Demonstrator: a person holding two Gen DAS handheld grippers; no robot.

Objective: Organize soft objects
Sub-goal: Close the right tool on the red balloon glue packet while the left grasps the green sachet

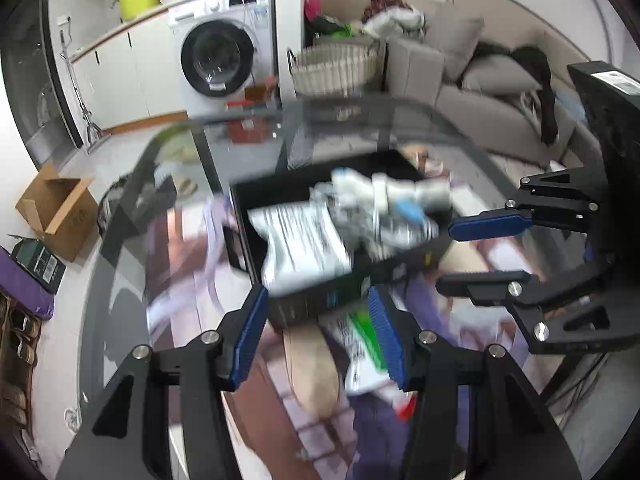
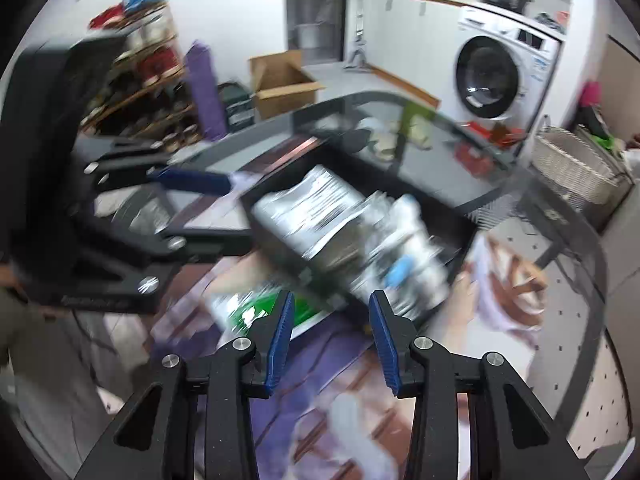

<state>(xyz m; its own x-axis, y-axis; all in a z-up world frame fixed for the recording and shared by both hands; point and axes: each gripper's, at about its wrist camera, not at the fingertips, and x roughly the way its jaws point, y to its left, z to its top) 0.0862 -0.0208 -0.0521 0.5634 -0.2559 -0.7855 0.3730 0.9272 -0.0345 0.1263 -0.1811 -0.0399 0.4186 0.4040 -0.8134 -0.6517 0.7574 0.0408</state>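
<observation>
A black box (image 1: 304,308) sits on the glass table and holds several soft white packets (image 1: 300,244); it also shows in the right wrist view (image 2: 280,240) with the packets (image 2: 316,204). A green and white packet (image 1: 364,344) lies on the table in front of the box, seen too in the right wrist view (image 2: 264,308). My left gripper (image 1: 318,336) is open and empty, just before the box. My right gripper (image 2: 330,336) is open and empty, near the box's front edge. Each gripper shows in the other's view: the right (image 1: 444,256), the left (image 2: 208,208). Both views are motion-blurred.
The glass table (image 1: 132,240) lies over a patterned purple and brown surface. A washing machine (image 1: 220,52), a wicker basket (image 1: 336,64), a grey sofa (image 1: 480,84), a cardboard box (image 1: 56,208) and a shoe rack (image 2: 152,76) stand around.
</observation>
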